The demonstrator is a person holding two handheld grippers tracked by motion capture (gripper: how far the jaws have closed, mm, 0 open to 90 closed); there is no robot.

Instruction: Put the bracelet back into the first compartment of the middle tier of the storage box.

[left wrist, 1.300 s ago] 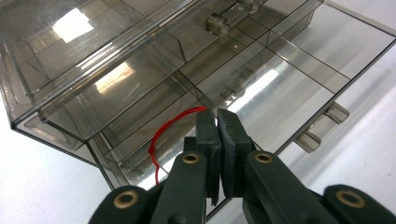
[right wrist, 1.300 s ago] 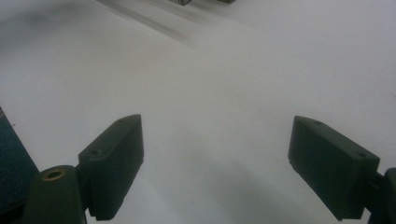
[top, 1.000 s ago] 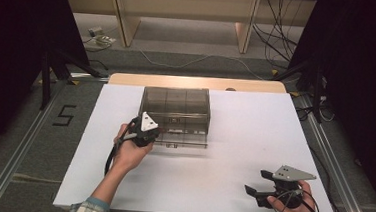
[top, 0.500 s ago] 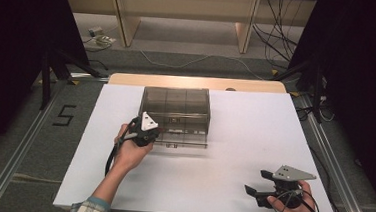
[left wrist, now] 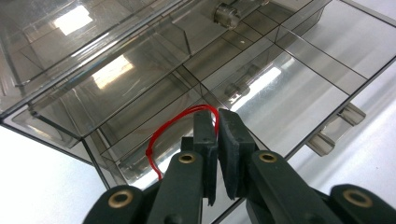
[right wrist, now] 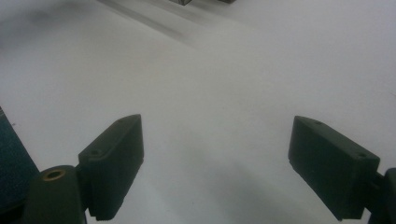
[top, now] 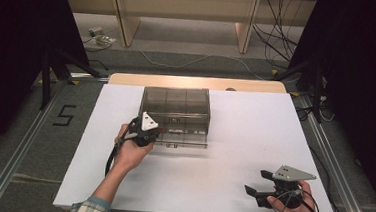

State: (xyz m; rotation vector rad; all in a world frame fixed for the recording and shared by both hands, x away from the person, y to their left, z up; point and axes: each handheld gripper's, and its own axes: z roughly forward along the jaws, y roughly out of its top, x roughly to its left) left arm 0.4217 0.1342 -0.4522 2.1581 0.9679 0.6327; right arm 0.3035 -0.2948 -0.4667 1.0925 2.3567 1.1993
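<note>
A smoky clear plastic drawer box (top: 176,102) stands mid-table, and one shallow divided drawer (top: 186,139) is pulled out toward me. My left gripper (top: 146,131) hovers at the drawer's left front corner. In the left gripper view this left gripper (left wrist: 217,114) is shut on a thin red rubber band (left wrist: 170,127). The band loops out to the left above the drawer's compartments (left wrist: 280,88). My right gripper (top: 262,192) rests near the table's front right, far from the box. The right gripper (right wrist: 215,128) is open, with only white table between its pads.
The white table top (top: 254,130) has free room to the right of and in front of the box. A wooden edge (top: 197,82) runs along its far side. Metal rails (top: 17,154) flank the table, and cables (top: 275,47) lie on the floor beyond.
</note>
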